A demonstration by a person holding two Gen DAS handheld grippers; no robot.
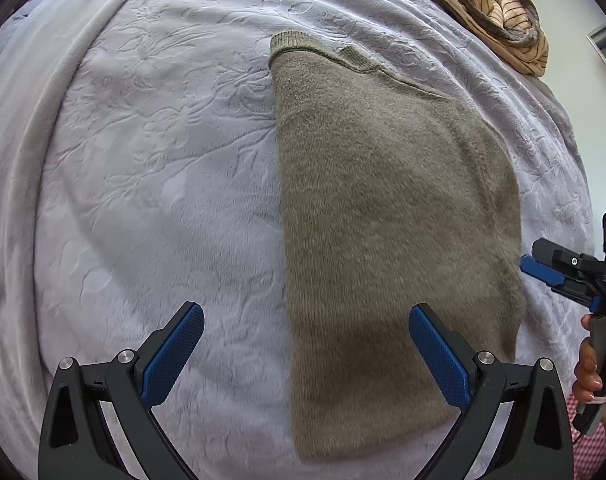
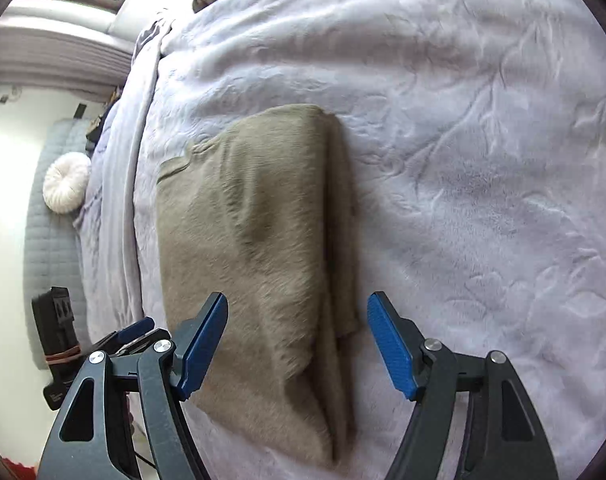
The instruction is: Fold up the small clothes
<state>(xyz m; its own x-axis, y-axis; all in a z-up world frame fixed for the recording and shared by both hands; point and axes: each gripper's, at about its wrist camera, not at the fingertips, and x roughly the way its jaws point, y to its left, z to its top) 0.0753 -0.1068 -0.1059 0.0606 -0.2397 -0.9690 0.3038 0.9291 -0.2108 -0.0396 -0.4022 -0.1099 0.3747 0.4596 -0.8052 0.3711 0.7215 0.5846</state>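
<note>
**Folded sweater lay flat on the bed, both claws spread and empty**

In the left wrist view, bare pale lilac blanket [image 1: 151, 168] with an embossed leaf pattern filled the left side. The left gripper [image 1: 306, 354] hung over it with its blue pads [image 1: 171, 360] spread wide and nothing between them; the left pad stood over blanket, the right one over cloth. To the right lay the taupe knitted sweater [image 1: 387, 208], folded lengthwise into a long strip, its ribbed collar at the far end. A striped tan cloth [image 1: 499, 12] was bunched at the blanket's far right corner. At the right edge the right gripper [image 1: 543, 270] pointed in just beside the sweater's edge, held by a hand [image 1: 591, 364].

In the right wrist view, a round white cushion [image 2: 67, 188] sat on a grey mat at far left. The sweater [image 2: 255, 240] lay centre, stacked fold edges to its right. The right gripper [image 2: 297, 346] hovered over its near end, jaws parted, gripping nothing.
</note>
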